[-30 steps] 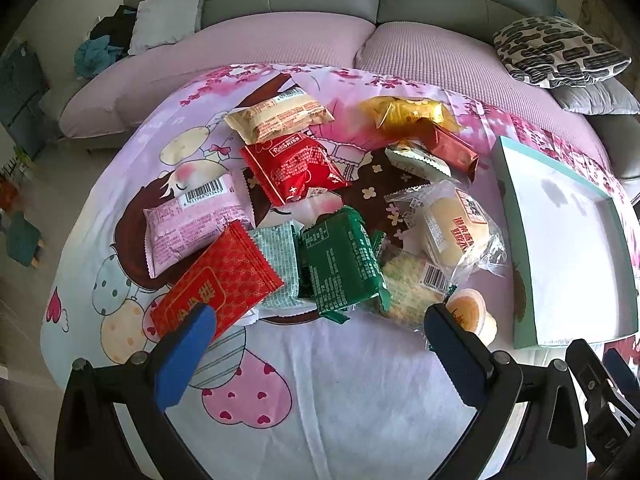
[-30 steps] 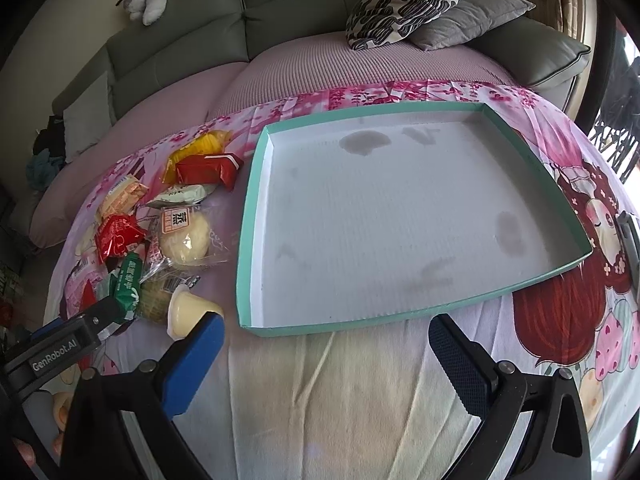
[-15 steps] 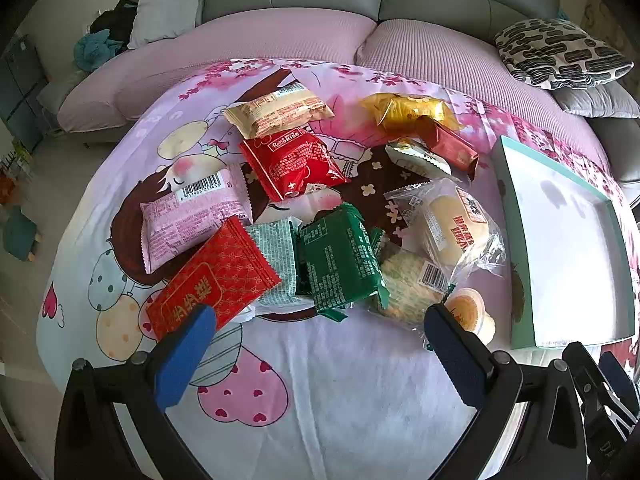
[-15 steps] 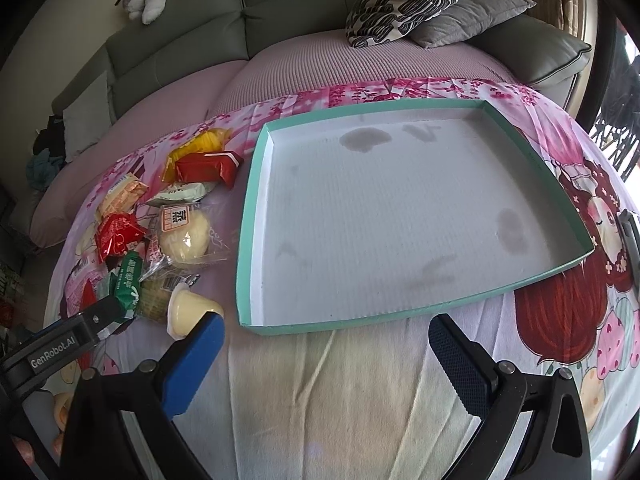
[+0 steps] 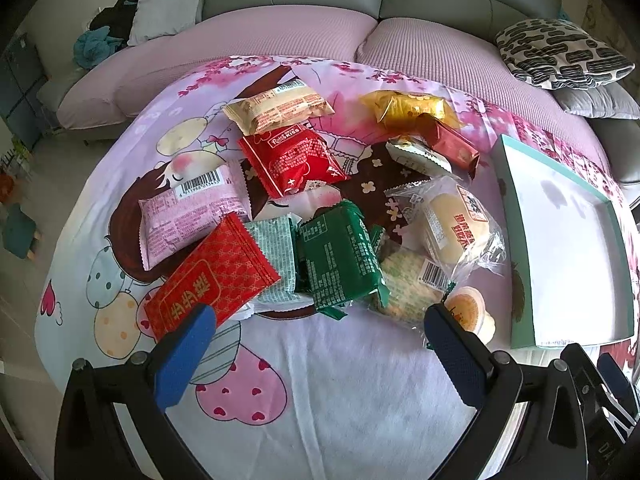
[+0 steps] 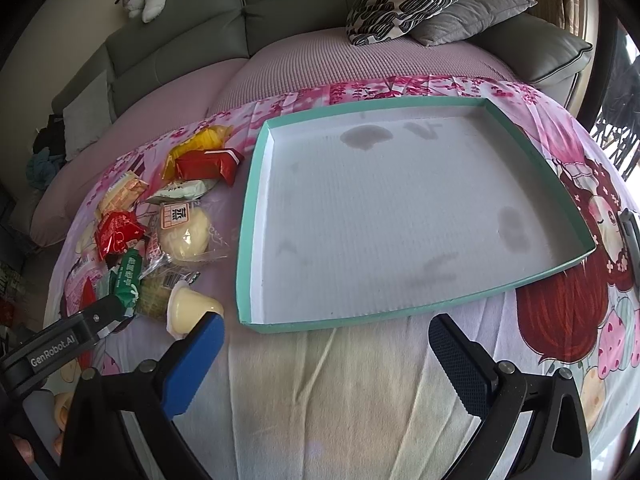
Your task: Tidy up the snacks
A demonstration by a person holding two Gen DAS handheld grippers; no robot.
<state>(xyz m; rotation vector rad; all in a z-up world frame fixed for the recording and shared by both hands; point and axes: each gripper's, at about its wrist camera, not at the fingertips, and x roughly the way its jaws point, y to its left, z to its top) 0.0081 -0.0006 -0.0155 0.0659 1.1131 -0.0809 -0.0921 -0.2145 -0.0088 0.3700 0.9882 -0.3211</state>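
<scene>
Now we hold both grippers, left gripper [image 5: 320, 316] and right gripper [image 6: 326, 328], fingers apart, before the shallow teal cardboard tray [image 6: 256, 216]; crinkly snack packets [image 5: 340, 256] lie left of it.

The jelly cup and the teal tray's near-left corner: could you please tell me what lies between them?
Nothing lies there: in the right wrist view only bare printed cloth separates the jelly cup from the teal tray.

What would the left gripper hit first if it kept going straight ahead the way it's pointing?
Probably the dark green packet in the snack pile, centred between the open left gripper fingers; only bare cloth lies before it, though depth is uncertain.
</scene>
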